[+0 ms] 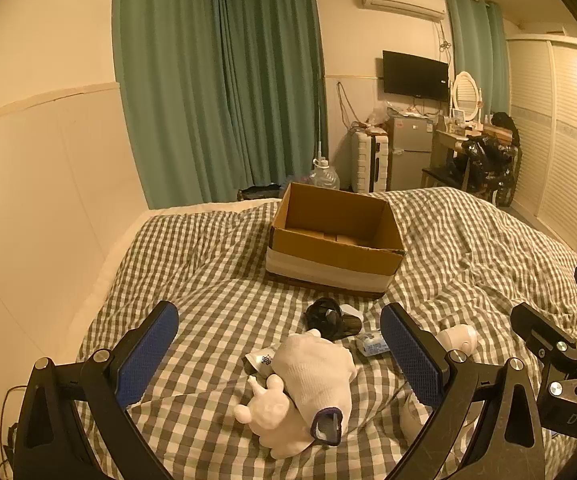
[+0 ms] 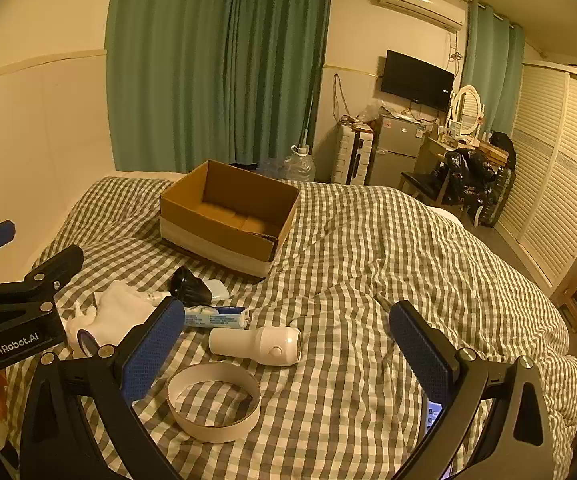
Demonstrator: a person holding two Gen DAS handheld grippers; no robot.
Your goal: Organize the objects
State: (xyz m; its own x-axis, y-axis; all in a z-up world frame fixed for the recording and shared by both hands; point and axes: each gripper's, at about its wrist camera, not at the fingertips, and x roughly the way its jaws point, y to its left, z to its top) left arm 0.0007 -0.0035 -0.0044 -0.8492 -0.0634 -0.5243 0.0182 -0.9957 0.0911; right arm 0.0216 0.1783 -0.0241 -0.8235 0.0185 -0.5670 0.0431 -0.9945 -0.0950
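Observation:
An open cardboard box [image 1: 334,236] stands on the checked bed; it also shows in the right wrist view [image 2: 228,216]. Before it lie a white sock [image 1: 316,376], a white toy figure [image 1: 268,408], a black object [image 1: 330,318], a small tube [image 1: 262,358] and a tissue pack [image 1: 372,344]. My left gripper [image 1: 280,356] is open above the sock and toy. My right gripper [image 2: 288,344] is open above a white lint remover [image 2: 256,346] and a white tape ring [image 2: 214,400]. A blue-white tube [image 2: 216,316] lies behind it.
The checked duvet [image 2: 388,260] is wrinkled and rises to the right. A wall runs along the bed's left side. Beyond the bed's end stand green curtains [image 1: 224,80], a water jug [image 2: 298,164], a suitcase, a small fridge [image 2: 394,152] and a cluttered dresser.

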